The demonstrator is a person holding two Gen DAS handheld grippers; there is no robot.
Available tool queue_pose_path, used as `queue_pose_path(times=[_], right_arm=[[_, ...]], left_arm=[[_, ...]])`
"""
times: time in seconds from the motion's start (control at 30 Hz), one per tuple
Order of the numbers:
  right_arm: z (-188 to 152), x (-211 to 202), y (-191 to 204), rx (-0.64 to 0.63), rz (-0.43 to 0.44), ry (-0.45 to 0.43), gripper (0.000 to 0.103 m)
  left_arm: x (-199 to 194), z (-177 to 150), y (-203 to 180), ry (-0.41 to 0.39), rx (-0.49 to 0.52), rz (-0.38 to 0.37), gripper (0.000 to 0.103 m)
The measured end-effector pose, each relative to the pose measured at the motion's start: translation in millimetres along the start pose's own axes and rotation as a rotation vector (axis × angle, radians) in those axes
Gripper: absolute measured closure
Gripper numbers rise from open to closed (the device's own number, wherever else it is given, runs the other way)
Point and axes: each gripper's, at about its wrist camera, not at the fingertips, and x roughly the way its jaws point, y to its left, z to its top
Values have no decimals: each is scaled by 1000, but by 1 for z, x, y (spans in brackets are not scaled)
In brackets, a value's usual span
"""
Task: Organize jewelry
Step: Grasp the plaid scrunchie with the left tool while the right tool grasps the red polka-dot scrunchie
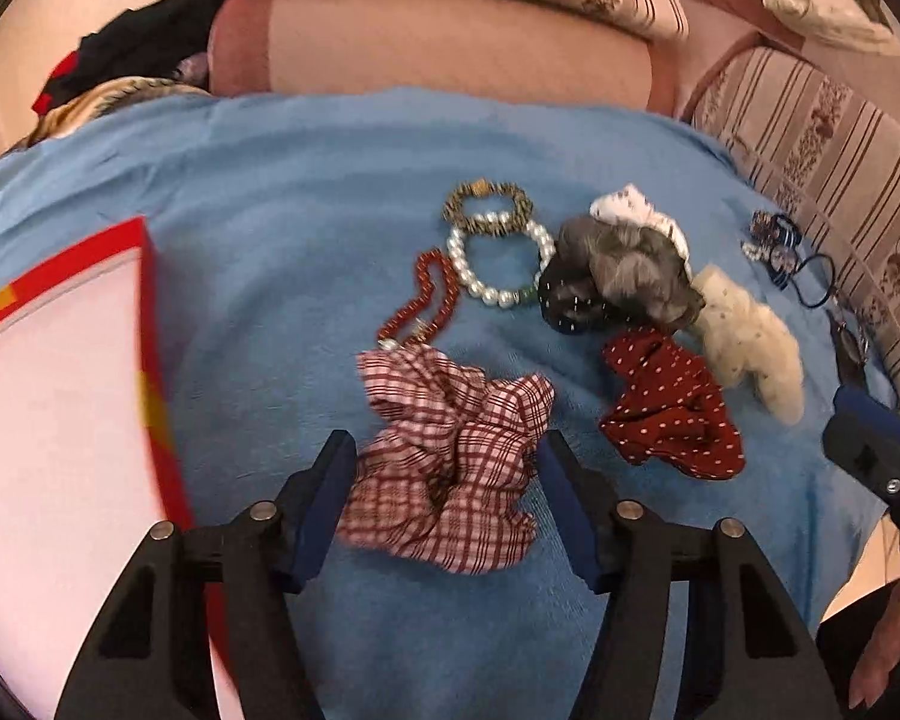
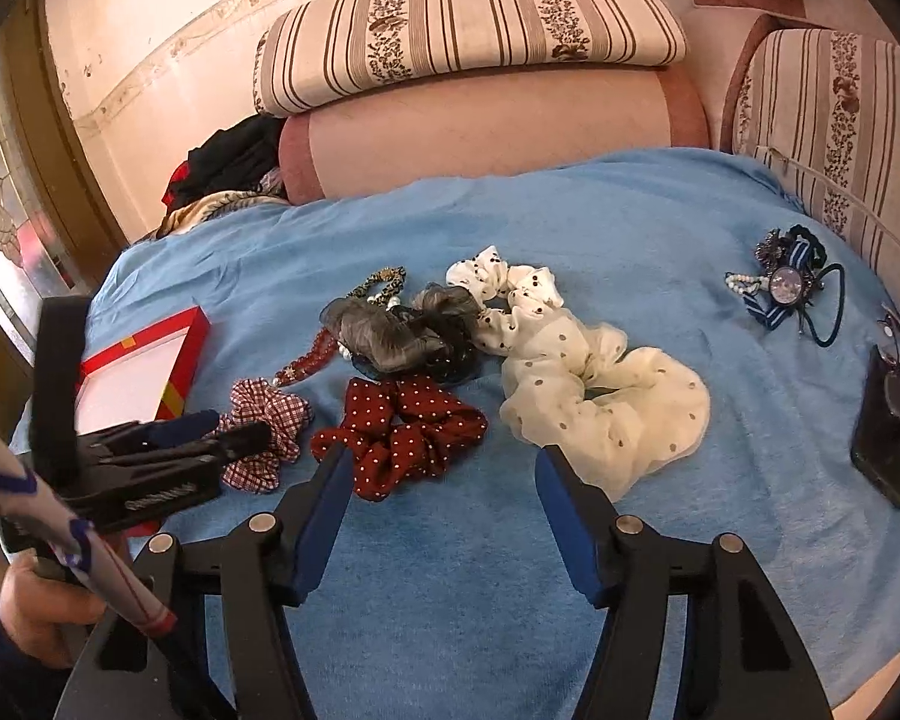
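A red-and-white checked scrunchie (image 1: 450, 450) lies on the blue blanket (image 1: 270, 240) between the fingers of my left gripper (image 1: 447, 456). The jaws stand open, with the pads at the fabric's edges and no squeeze visible. Just beyond lie a red bead bracelet (image 1: 432, 294), a pearl bracelet (image 1: 498, 294) and a gold-brown bracelet (image 1: 486, 204). My right gripper (image 2: 444, 468) is open over bare blanket with nothing between its fingers. A dark red dotted scrunchie (image 2: 402, 426) sits ahead of its left finger, and a cream scrunchie (image 2: 600, 396) ahead of its right finger.
A red box (image 1: 150, 360) with a white inside sits at the left. A grey scrunchie (image 2: 390, 336) and a white black-dotted one (image 2: 510, 288) lie mid-blanket. Hair ties (image 2: 792, 288) and a dark phone (image 2: 888, 432) are at the right. Striped cushions (image 2: 468, 24) border the far side.
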Motion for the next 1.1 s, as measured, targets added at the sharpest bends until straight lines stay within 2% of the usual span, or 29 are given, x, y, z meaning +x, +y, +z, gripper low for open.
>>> queue_pose_path(times=[0.13, 0.17, 0.2, 0.23, 0.33, 0.6, 0.63, 0.67, 0.7, 0.73, 0.77, 0.87, 1.1], right_arm=[[1, 12, 1, 6, 11, 17, 36], [2, 15, 2, 8, 18, 24, 36], [3, 18, 2, 13, 26, 28, 36], [3, 20, 3, 18, 33, 27, 35], [6, 30, 3, 49, 61, 44, 35], [6, 61, 6, 110, 88, 114, 36], [5, 66, 5, 118, 91, 127, 45], [3, 71, 5, 130, 97, 142, 60], [2, 75, 5, 136, 99, 157, 68], [1, 77, 5, 135, 99, 166, 80], [0, 80, 6, 130, 100, 175, 86], [-1, 74, 8, 117, 102, 151, 93], [5, 41, 17, 51, 121, 18, 94]], left_arm=[[15, -4, -4, 20, 18, 20, 42], [15, -4, -6, 11, 31, 31, 47], [15, -4, -7, 8, 36, 38, 64], [14, -3, -6, 4, 32, 44, 72], [10, -3, 0, -11, 4, 11, 83], [-20, -1, 5, -124, -7, -15, 84], [-23, -1, 5, -136, -5, -18, 84], [-24, 0, 5, -140, -2, -17, 84], [-26, 0, 6, -145, -2, -12, 84], [-28, 0, 8, -155, -6, -9, 84], [-30, 0, 9, -160, -8, -11, 84], [-34, 1, 13, -173, -18, -7, 84], [-49, 3, 15, -225, -17, 7, 84]])
